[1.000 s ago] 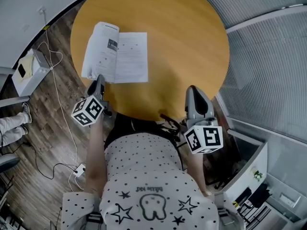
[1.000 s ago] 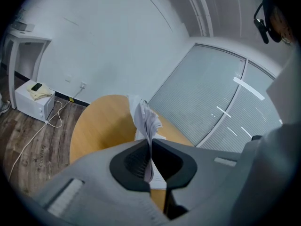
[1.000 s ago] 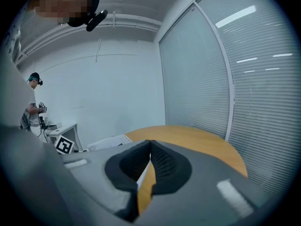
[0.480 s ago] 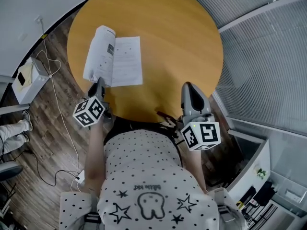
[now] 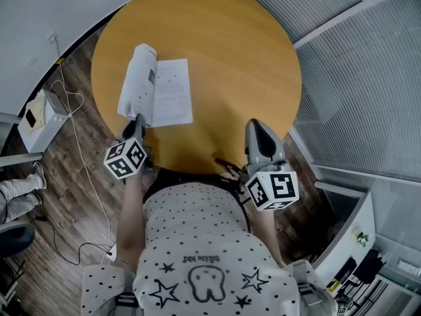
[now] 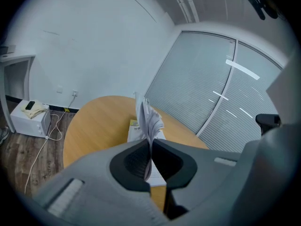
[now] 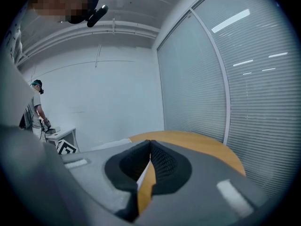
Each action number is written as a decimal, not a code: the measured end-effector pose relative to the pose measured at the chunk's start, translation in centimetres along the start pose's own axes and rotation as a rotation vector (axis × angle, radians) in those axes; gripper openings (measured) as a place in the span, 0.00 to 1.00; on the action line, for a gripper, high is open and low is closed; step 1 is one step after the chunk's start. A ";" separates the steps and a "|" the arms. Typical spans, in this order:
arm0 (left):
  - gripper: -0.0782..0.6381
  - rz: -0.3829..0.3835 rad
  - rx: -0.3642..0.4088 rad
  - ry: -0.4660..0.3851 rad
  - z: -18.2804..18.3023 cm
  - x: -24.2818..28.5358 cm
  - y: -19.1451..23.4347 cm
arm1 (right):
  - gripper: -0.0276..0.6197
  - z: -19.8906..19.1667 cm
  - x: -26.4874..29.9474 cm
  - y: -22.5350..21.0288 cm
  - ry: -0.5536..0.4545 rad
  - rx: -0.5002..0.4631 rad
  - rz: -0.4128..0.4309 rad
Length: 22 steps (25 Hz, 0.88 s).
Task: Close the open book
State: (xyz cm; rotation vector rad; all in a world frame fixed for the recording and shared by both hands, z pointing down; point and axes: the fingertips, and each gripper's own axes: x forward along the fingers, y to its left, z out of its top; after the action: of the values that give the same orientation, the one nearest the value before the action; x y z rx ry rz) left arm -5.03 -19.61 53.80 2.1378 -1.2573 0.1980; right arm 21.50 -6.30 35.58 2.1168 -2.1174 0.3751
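Observation:
The open book [image 5: 172,92] lies on the left part of the round wooden table [image 5: 237,58]. Its right page rests flat, while the left sheaf of pages [image 5: 138,81] stands lifted off the table. My left gripper [image 5: 139,122] is at the book's near edge, shut on those lifted pages. In the left gripper view the pages [image 6: 148,119] rise upright out of the closed left gripper [image 6: 150,149]. My right gripper [image 5: 256,126] hangs over the table's near right edge, shut and holding nothing; its pads [image 7: 159,160] meet at the tip.
A white box [image 5: 38,109] and loose cables [image 5: 79,143] lie on the wooden floor left of the table. Someone's legs [image 5: 14,188] show at the far left. Blinds and a glass wall [image 5: 368,78] run along the right. A person [image 7: 35,112] stands by the far wall.
The lifted left pages have swung more upright, toward the right page. Both grippers have stayed near the table's near edge.

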 end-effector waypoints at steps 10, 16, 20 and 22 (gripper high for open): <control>0.13 -0.025 0.074 0.036 -0.3 0.8 -1.3 | 0.05 -0.3 -1.0 -0.9 -0.002 0.016 -0.040; 0.13 -0.046 0.100 0.053 -0.7 1.2 -1.9 | 0.05 -0.4 -1.5 -1.2 -0.003 0.021 -0.061; 0.13 -0.058 0.129 0.065 -0.8 1.5 -2.2 | 0.05 -0.4 -1.5 -1.2 -0.003 0.022 -0.071; 0.13 -0.065 0.143 0.070 -0.9 1.7 -2.4 | 0.05 -0.3 -1.5 -1.2 -0.002 0.023 -0.076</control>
State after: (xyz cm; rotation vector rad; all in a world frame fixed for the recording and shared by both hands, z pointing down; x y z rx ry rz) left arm -2.00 -19.49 54.11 2.2683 -1.1630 0.3411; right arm 22.67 -4.74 35.61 2.2032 -2.0369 0.3906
